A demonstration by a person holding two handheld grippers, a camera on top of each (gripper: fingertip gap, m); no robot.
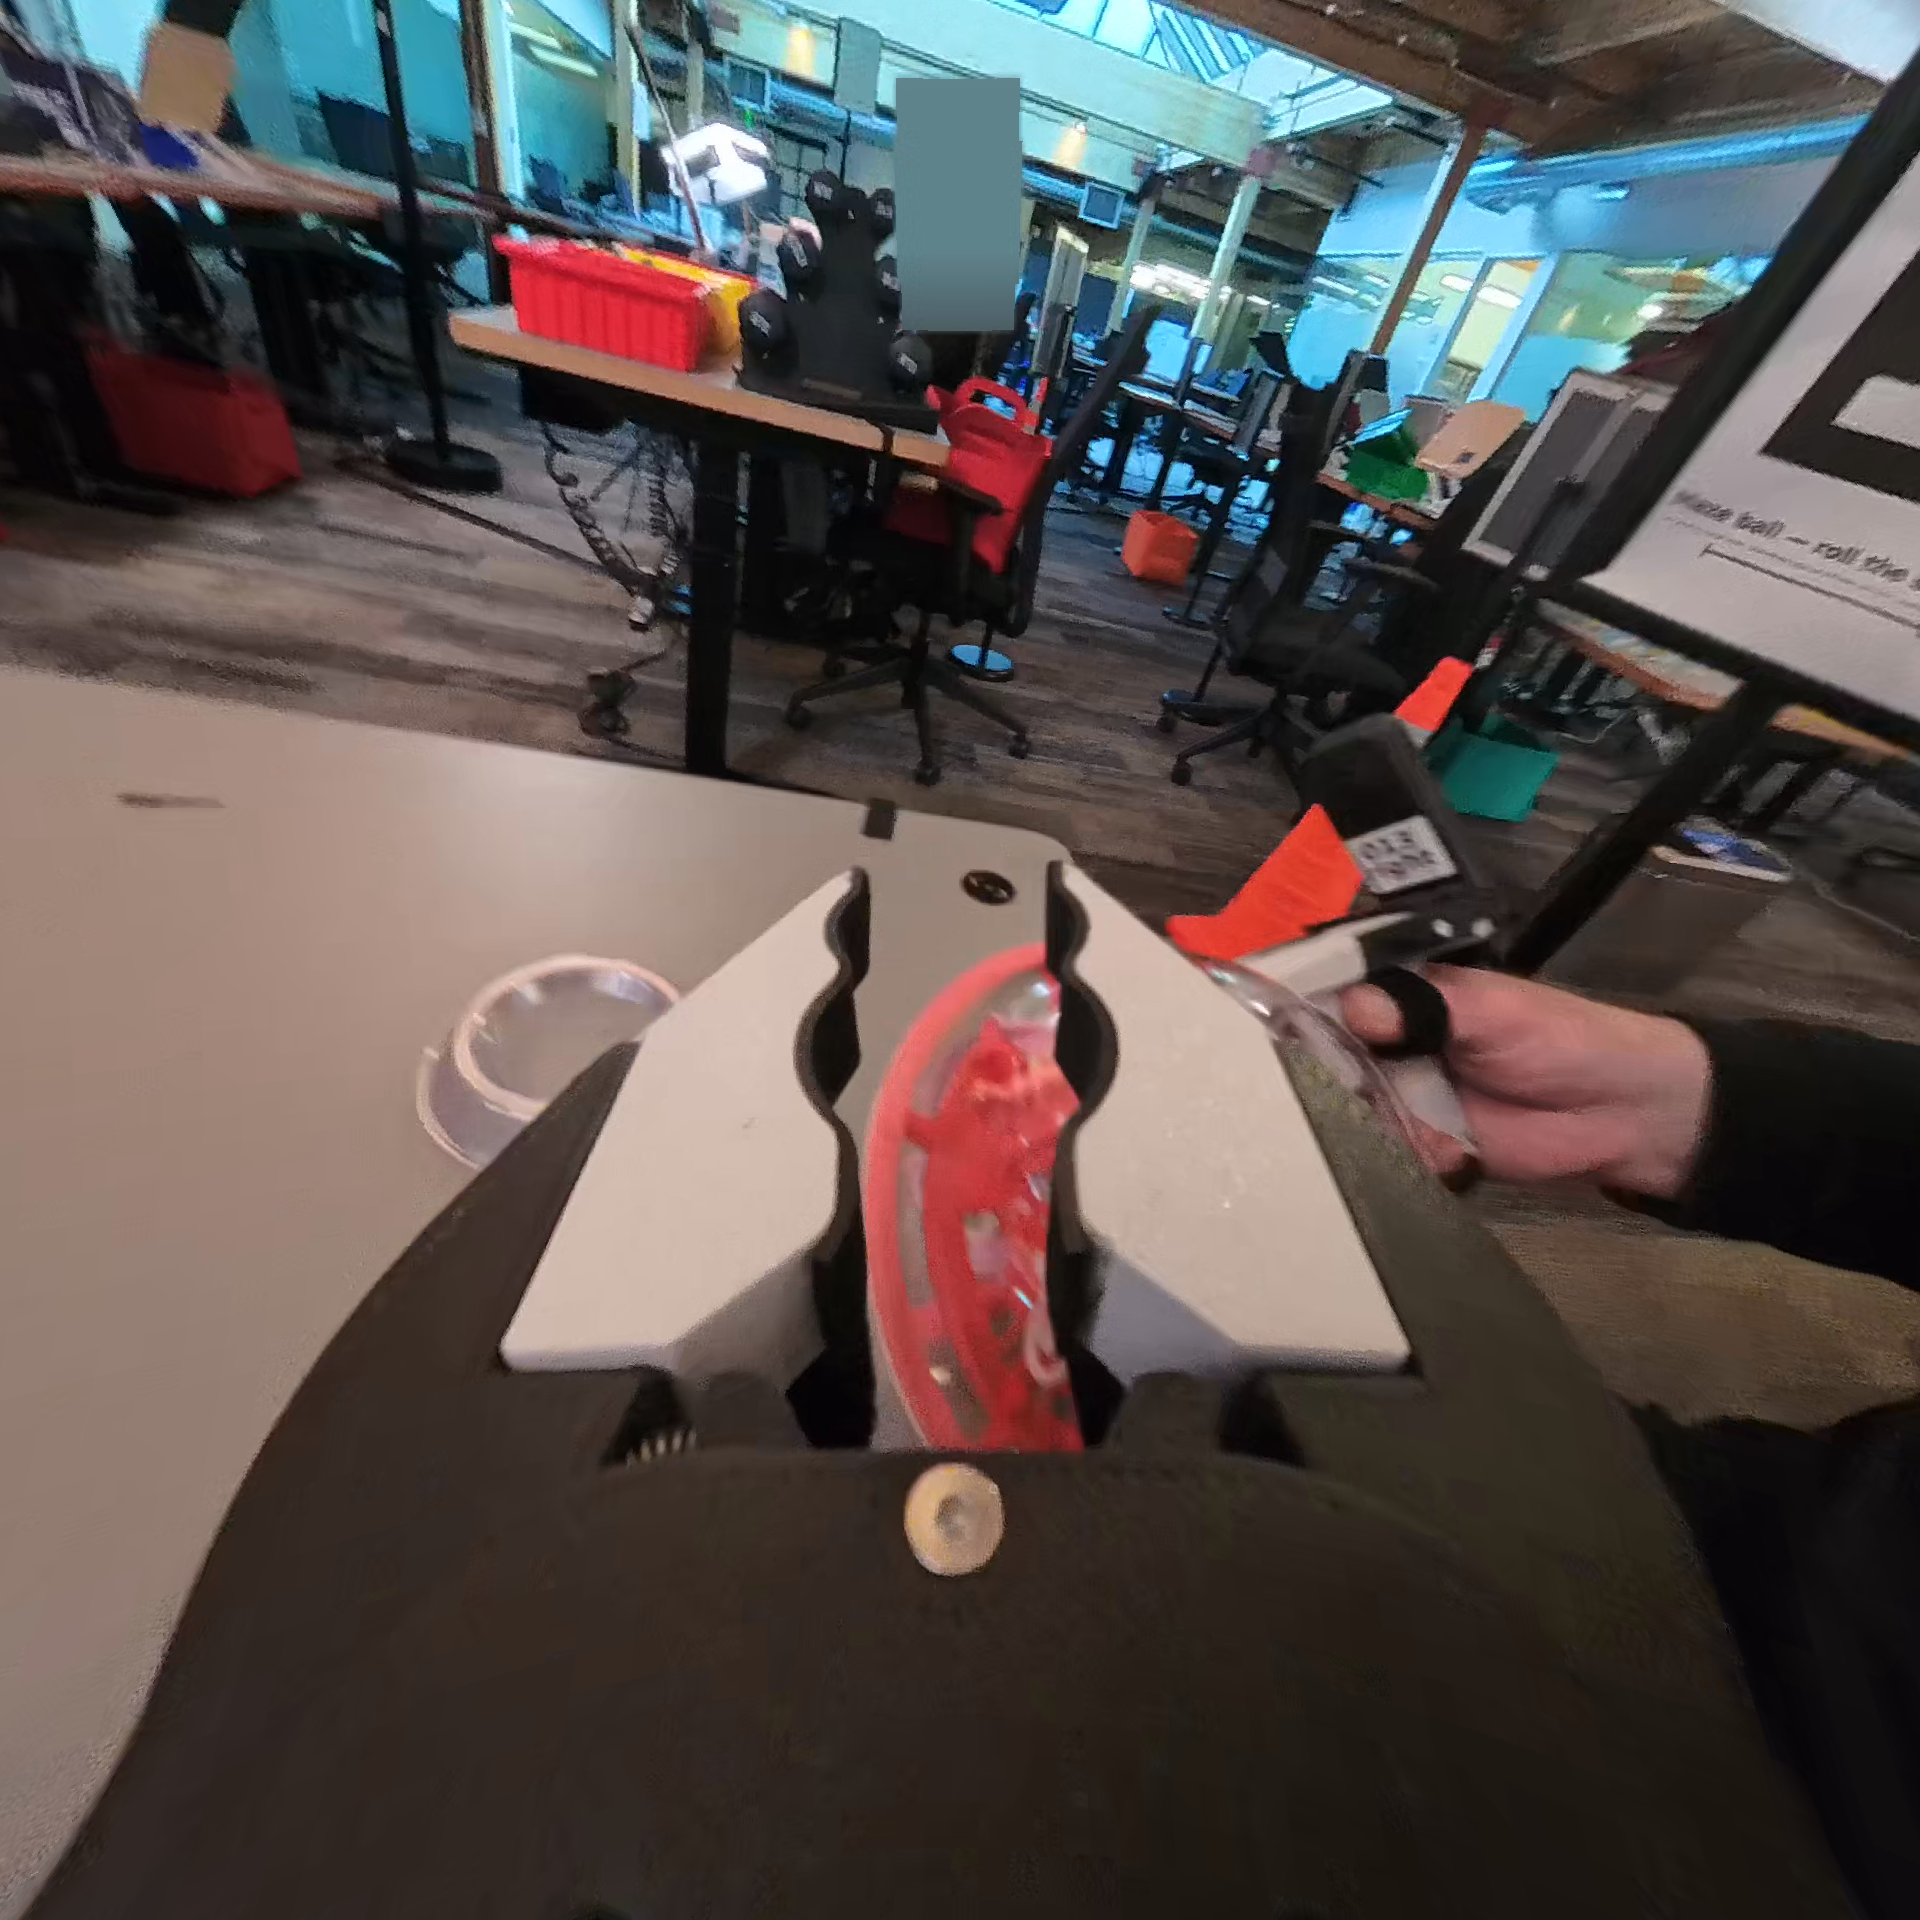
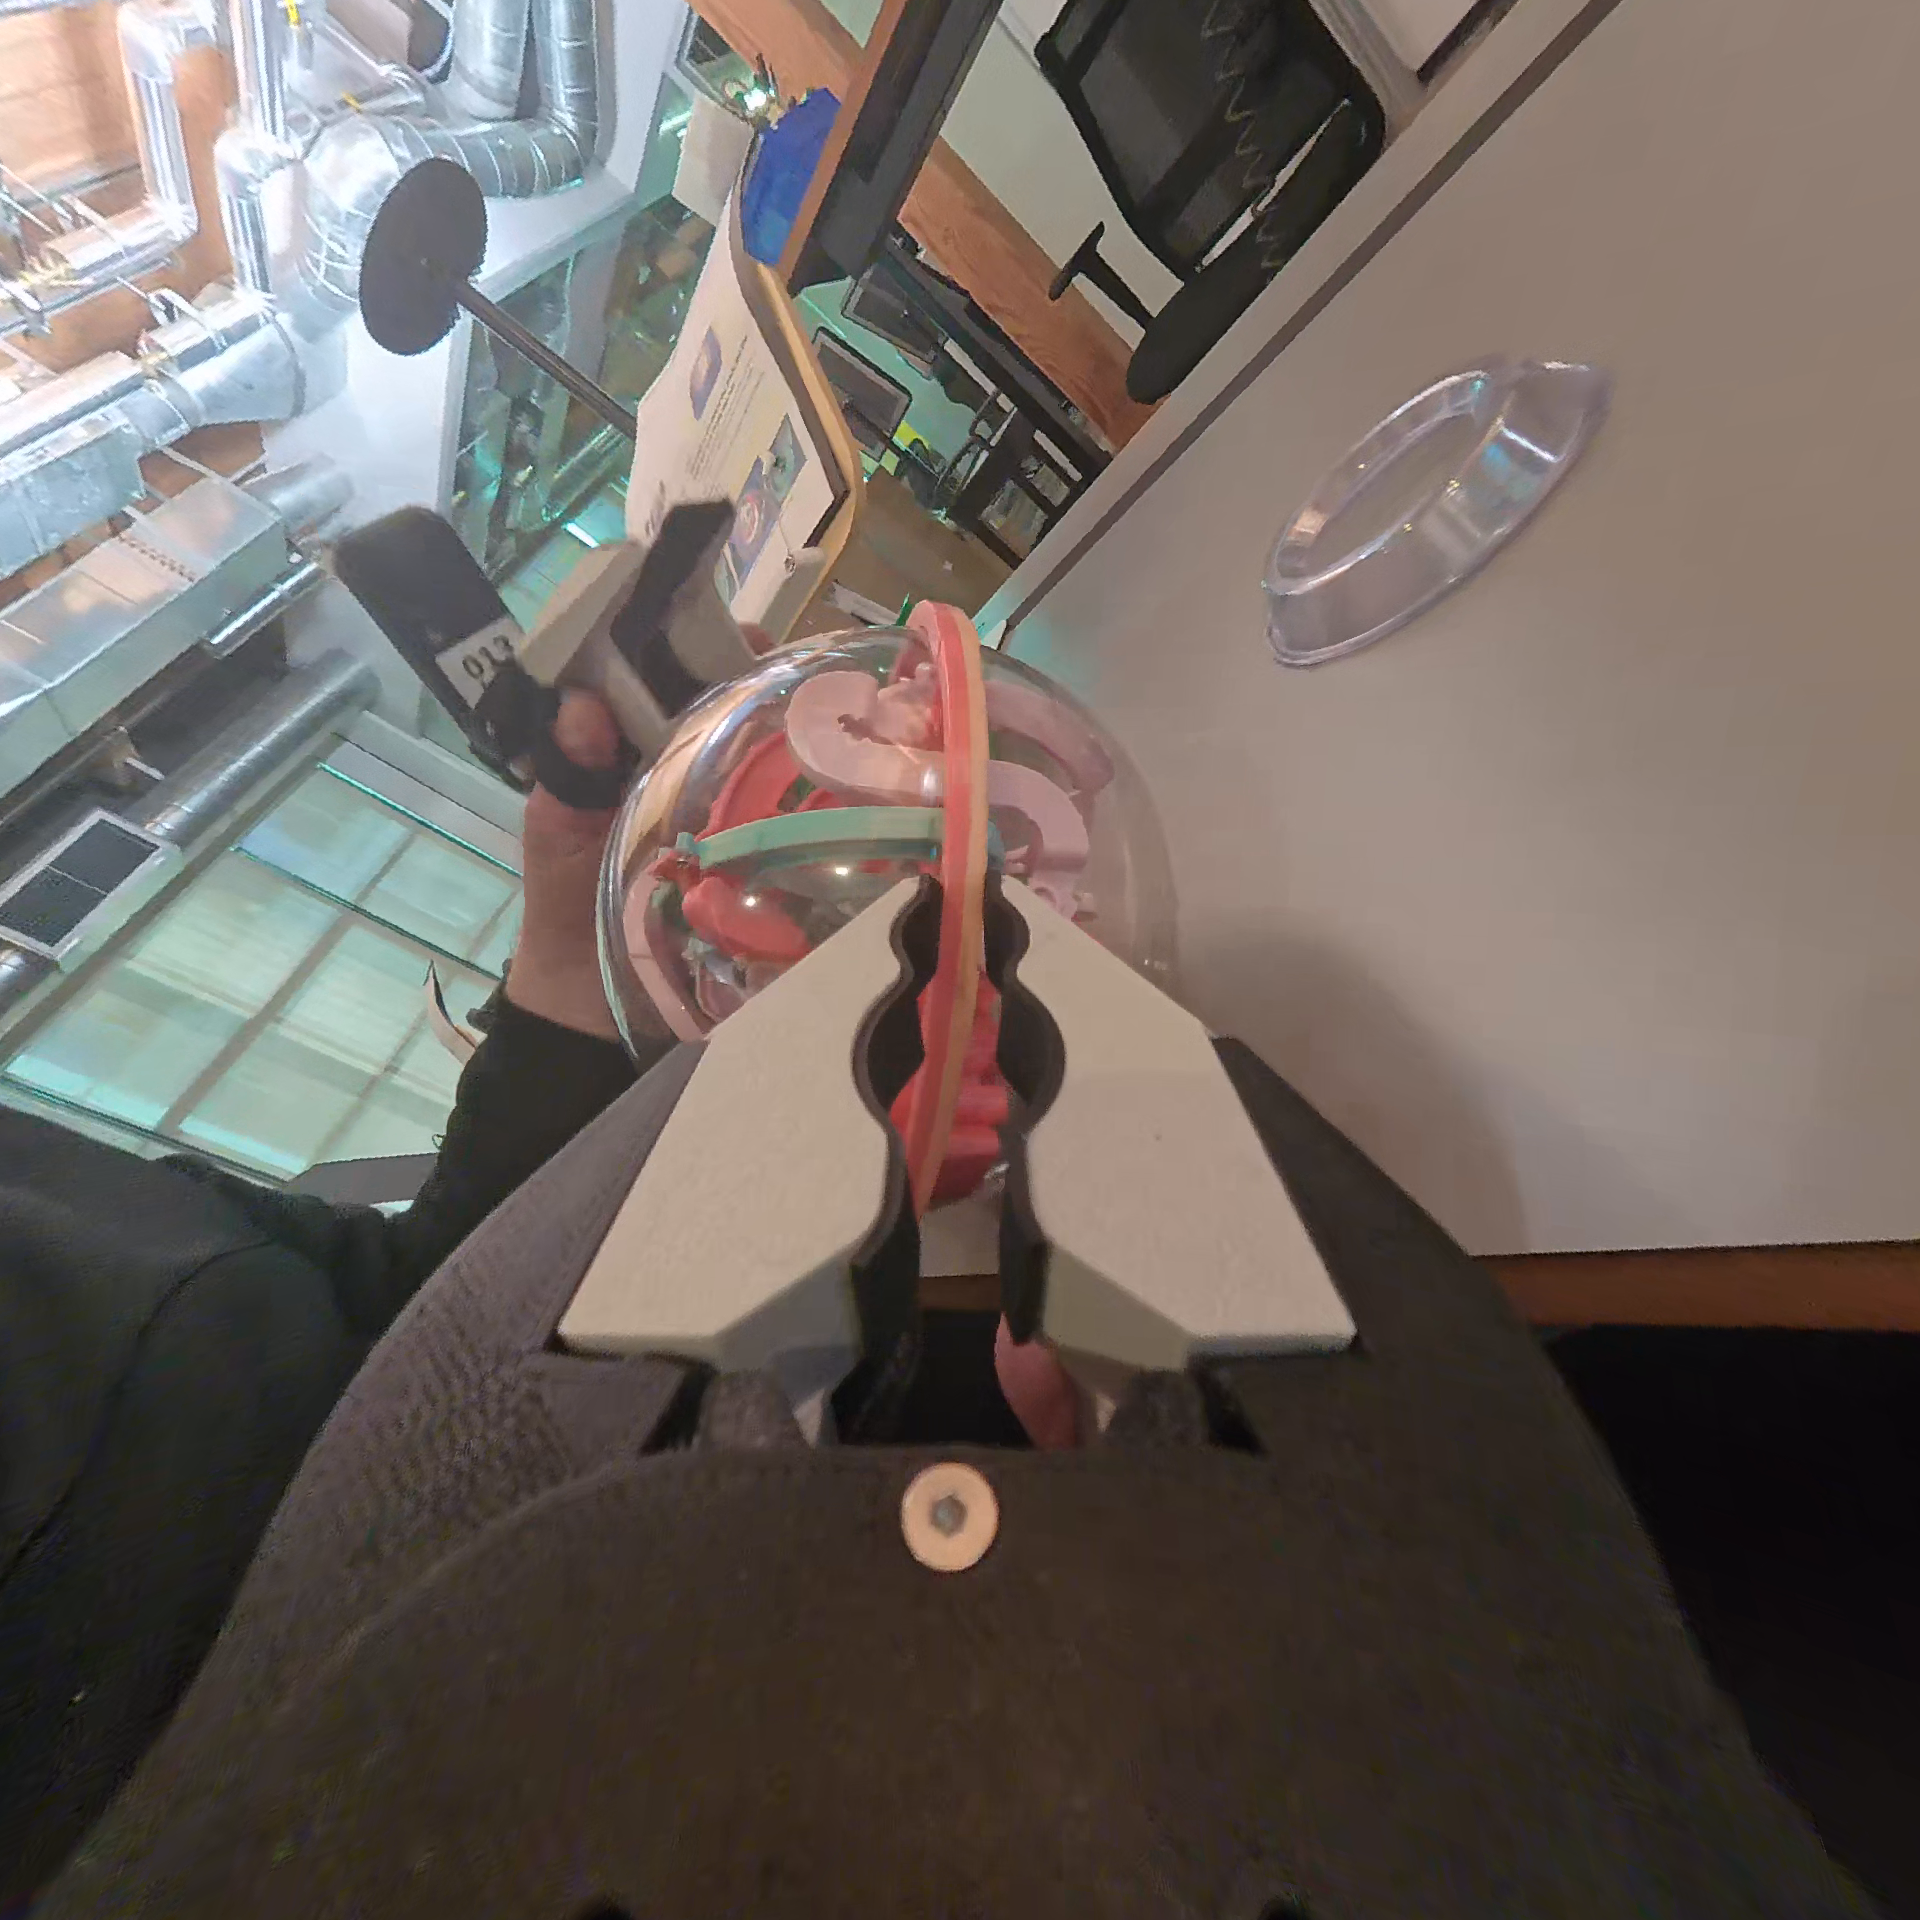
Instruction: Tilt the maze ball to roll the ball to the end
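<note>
The maze ball (image 2: 831, 821) is a clear sphere with pink, red and teal tracks inside and a red rim around it. It is held off the white table (image 2: 1558, 935), tilted. My right gripper (image 2: 961, 888) is shut on the rim at the near side. My left gripper (image 1: 956, 873) has the red rim (image 1: 966, 1164) filling the gap between its jaws. It also shows in the right wrist view (image 2: 665, 644), at the ball's far left side. The small ball inside is not discernible.
An empty clear plastic stand (image 2: 1434, 509) lies on the table, also seen in the left wrist view (image 1: 540, 1049). A person's hand (image 1: 1538, 1070) holds the right gripper (image 1: 1371, 831). A sign board (image 1: 1818, 416) on a black stand is at the right. Desks and chairs stand beyond the table edge.
</note>
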